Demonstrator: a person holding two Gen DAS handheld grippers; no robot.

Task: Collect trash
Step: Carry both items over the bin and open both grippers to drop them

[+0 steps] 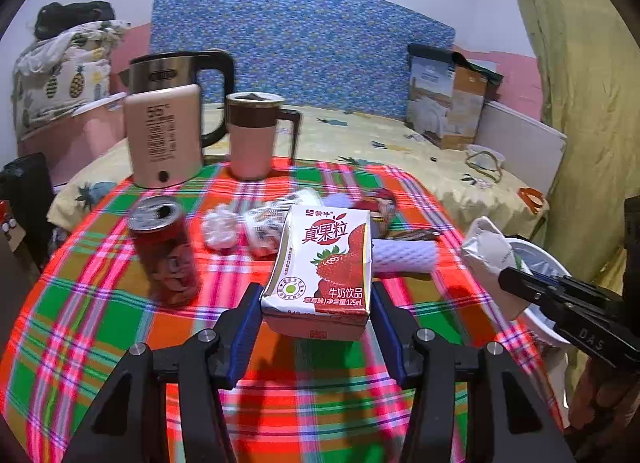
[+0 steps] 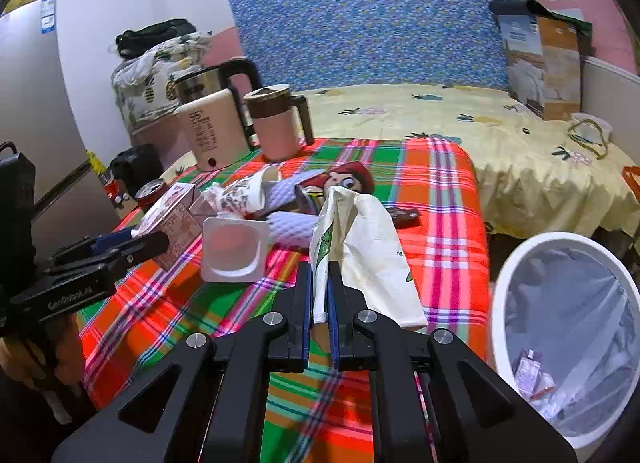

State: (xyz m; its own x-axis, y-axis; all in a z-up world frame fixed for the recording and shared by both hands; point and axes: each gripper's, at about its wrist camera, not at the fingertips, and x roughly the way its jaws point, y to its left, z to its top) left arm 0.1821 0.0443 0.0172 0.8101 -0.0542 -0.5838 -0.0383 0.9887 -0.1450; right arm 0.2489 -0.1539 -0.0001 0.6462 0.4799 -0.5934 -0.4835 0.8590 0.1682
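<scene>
The left tongs (image 1: 316,315) grip a small white strawberry-milk carton (image 1: 322,263) by its sides, tilted just above the red, green and orange plaid surface (image 1: 100,327); the right tongs (image 2: 320,299) are pinched shut on a crumpled cream paper bag (image 2: 360,251), held over the surface's edge; at four o'clock of the bag in the right view stands a round white bin lined with clear plastic (image 2: 560,327), with scraps in its bottom; beyond the carton, at ten o'clock, stands an open red drink can (image 1: 164,247); crumpled white wrappers (image 1: 220,229) lie farther back; farthest stand a pink mug (image 1: 252,135) and steel kettle (image 1: 160,71).
</scene>
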